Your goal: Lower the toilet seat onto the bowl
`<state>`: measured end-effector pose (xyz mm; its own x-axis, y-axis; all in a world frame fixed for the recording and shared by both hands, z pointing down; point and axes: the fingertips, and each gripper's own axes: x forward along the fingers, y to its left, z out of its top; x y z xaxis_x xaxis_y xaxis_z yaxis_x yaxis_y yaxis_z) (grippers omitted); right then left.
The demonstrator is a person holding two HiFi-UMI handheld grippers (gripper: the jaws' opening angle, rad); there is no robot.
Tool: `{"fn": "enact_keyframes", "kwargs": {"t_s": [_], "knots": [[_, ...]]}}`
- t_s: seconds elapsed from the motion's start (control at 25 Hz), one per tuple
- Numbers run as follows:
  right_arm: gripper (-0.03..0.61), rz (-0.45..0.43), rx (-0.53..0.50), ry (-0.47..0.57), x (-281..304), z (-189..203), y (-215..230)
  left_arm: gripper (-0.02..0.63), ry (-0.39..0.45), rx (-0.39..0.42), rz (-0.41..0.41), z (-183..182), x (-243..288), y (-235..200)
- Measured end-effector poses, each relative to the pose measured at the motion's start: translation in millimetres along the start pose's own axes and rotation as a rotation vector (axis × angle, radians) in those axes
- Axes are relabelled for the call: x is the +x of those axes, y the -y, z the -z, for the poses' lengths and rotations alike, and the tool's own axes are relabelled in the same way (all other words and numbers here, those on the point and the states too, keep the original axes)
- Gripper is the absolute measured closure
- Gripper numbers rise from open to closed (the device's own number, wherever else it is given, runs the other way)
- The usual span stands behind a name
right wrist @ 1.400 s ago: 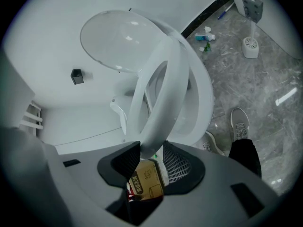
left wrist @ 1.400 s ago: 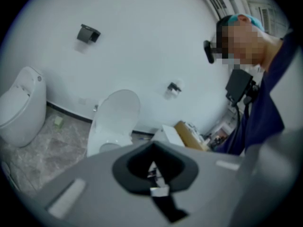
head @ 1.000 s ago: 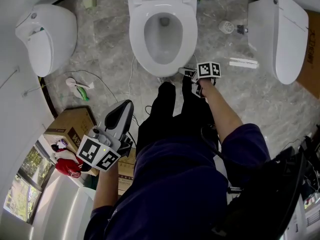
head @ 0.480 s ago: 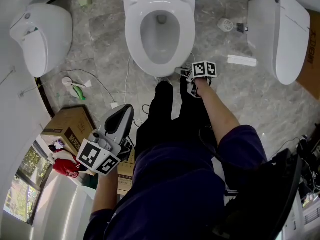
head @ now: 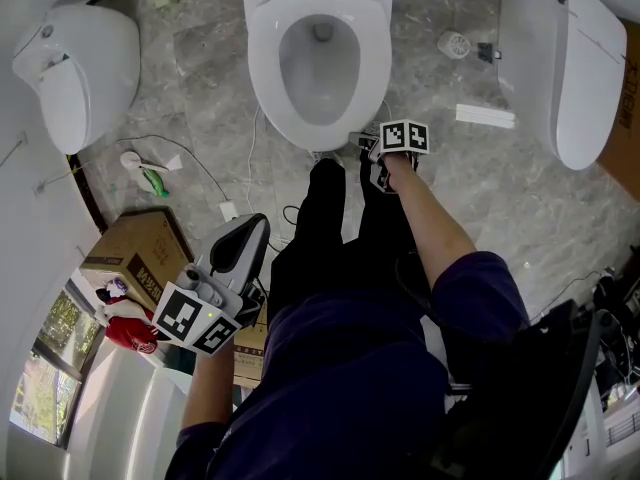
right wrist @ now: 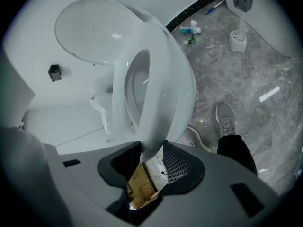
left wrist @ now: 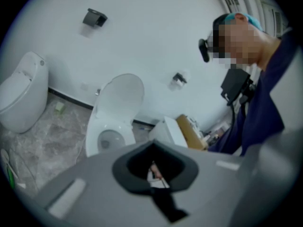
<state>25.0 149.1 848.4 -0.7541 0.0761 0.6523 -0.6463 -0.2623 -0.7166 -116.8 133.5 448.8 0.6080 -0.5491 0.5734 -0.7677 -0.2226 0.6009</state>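
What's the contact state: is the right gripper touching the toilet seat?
Touching. In the right gripper view, the toilet seat rim sits between the jaws of the right gripper, both pads pressed against it.

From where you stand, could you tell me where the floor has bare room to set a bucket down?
Bare floor lies between the left toilet and middle toilet, and this side of the white strip by the right toilet. Crowded: cable, brush and cardboard box at left.

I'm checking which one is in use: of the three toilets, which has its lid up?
The middle toilet: its bowl shows, and the right gripper grips its seat. The left toilet and right toilet are closed.
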Motion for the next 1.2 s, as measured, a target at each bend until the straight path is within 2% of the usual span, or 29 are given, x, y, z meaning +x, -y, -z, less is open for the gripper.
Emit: {"fn": "enact_keyframes", "kwargs": {"t_s": [1.2], "knots": [[0.461,0.206,0.034,-0.021,32,-7,42,0.611,-0.05,-0.056,-0.016,11,7,-35]]}}
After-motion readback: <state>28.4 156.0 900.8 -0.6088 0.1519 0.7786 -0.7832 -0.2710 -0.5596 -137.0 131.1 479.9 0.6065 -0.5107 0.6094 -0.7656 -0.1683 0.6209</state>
